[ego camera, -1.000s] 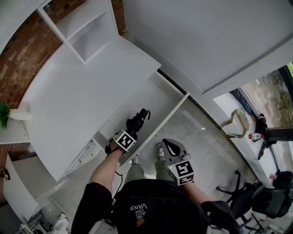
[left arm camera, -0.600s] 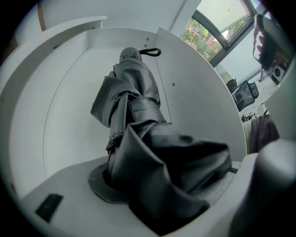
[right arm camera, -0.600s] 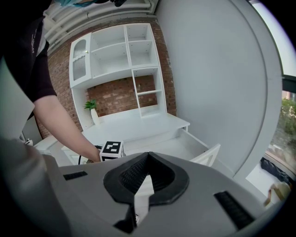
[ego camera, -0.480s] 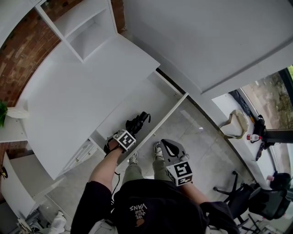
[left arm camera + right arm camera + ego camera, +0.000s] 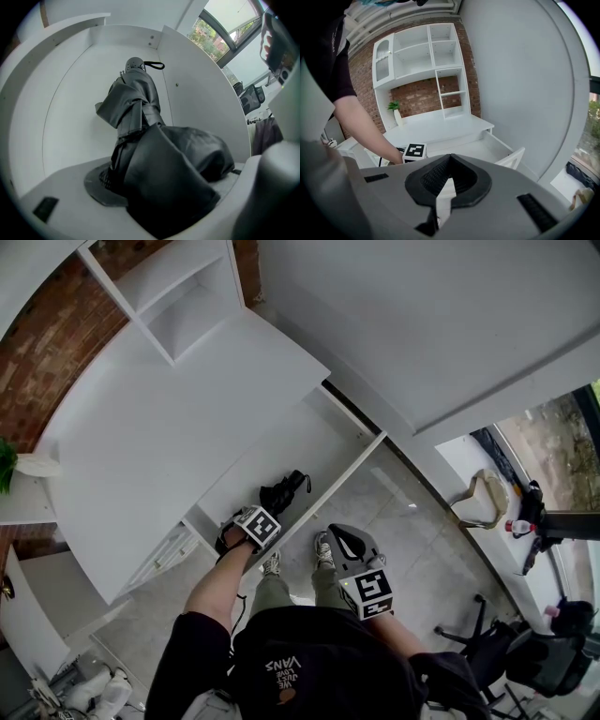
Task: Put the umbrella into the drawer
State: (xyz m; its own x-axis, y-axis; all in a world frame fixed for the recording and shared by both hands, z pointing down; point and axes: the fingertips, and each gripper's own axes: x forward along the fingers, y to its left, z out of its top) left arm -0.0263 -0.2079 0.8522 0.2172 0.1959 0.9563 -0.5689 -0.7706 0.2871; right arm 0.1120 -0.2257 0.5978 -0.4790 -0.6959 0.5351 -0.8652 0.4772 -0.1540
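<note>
White desk (image 5: pixel 159 437) fills the head view, with its drawer (image 5: pixel 300 432) pulled out at the front edge. The left gripper (image 5: pixel 265 512) points steeply down into the drawer. Its jaws have just been spreading and stand wide, pressing on nothing. The near end of the black folded umbrella (image 5: pixel 136 98) bunches between them. The rest stretches away from the gripper along the drawer floor, with a strap loop (image 5: pixel 154 65) at the far end. To the left gripper's right, outside the drawer, the right gripper (image 5: pixel 450 164) is clenched on nothing.

I count one umbrella (image 5: pixel 283 491), one open drawer (image 5: pixel 314 437), one desk (image 5: pixel 159 427), one potted plant (image 5: pixel 7 472), two shoes (image 5: pixel 326 547), and two grippers: the left gripper (image 5: pixel 253 521) and the right gripper (image 5: pixel 349 546).
</note>
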